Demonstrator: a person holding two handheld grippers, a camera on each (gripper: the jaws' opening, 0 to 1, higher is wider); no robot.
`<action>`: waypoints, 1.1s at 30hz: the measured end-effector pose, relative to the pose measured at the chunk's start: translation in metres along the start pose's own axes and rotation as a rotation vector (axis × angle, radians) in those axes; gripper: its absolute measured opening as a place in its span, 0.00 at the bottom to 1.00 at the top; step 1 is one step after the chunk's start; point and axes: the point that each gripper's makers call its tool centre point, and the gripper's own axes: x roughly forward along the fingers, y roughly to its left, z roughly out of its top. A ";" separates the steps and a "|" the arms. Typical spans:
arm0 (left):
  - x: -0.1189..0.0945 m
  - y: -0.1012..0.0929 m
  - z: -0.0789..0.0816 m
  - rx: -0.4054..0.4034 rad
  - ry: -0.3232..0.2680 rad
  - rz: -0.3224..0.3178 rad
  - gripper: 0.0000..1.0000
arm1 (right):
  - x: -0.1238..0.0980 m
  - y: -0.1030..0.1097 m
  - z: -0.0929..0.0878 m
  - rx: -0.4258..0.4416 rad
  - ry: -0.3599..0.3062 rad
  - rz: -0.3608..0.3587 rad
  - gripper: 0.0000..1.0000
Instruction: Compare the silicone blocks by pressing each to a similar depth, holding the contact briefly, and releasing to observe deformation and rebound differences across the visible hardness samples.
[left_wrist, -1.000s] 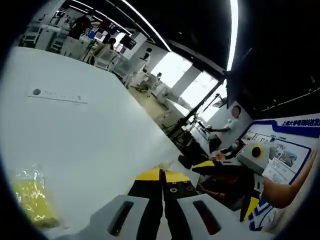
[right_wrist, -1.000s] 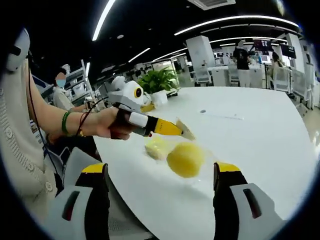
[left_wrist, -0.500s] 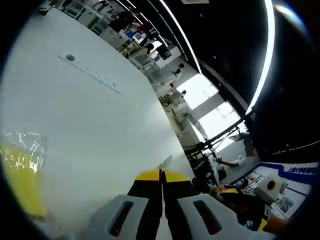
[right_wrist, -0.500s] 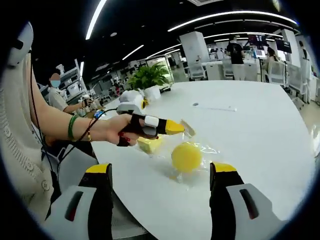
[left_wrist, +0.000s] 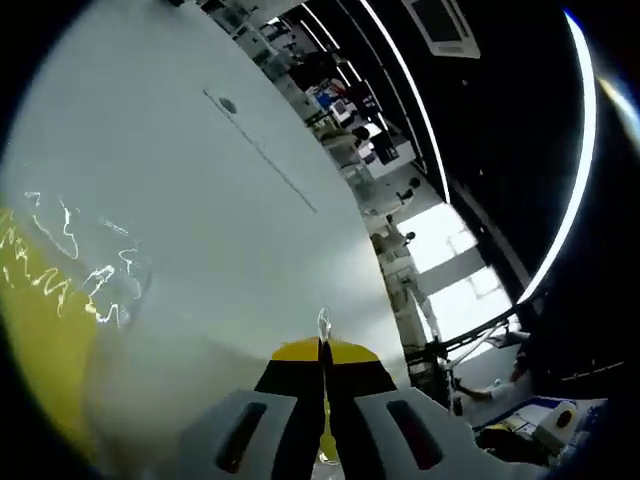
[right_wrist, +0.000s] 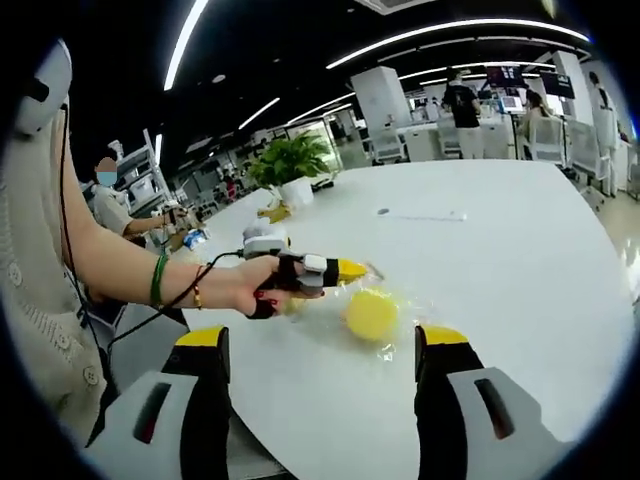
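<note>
- Left gripper (left_wrist: 322, 350), yellow-tipped — jaws pressed together with a thin flap of clear plastic sticking out between the tips; in the right gripper view (right_wrist: 352, 268) a hand (right_wrist: 250, 288) holds it low over the white table (right_wrist: 480, 250).
- Right gripper (right_wrist: 322, 345) — jaws spread wide, grasping nothing, raised off the table.
- Round yellow silicone block in a clear plastic bag (right_wrist: 371, 313) lies on the table just below the left gripper's tip, near the table's front edge.
- Left gripper view: yellow mass under crinkled clear plastic (left_wrist: 50, 330) at the left edge, blurred.
- Potted green plant (right_wrist: 290, 165) at the table's far side.
</note>
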 end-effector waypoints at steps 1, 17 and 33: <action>-0.001 0.005 0.002 -0.026 -0.024 0.006 0.00 | 0.000 0.000 0.000 0.000 0.000 0.001 0.70; 0.010 0.026 -0.001 0.353 0.098 0.171 0.01 | 0.008 0.004 -0.004 0.024 0.012 0.016 0.70; -0.014 -0.002 0.012 0.651 0.082 0.178 0.18 | 0.008 0.018 0.000 0.017 0.008 0.018 0.74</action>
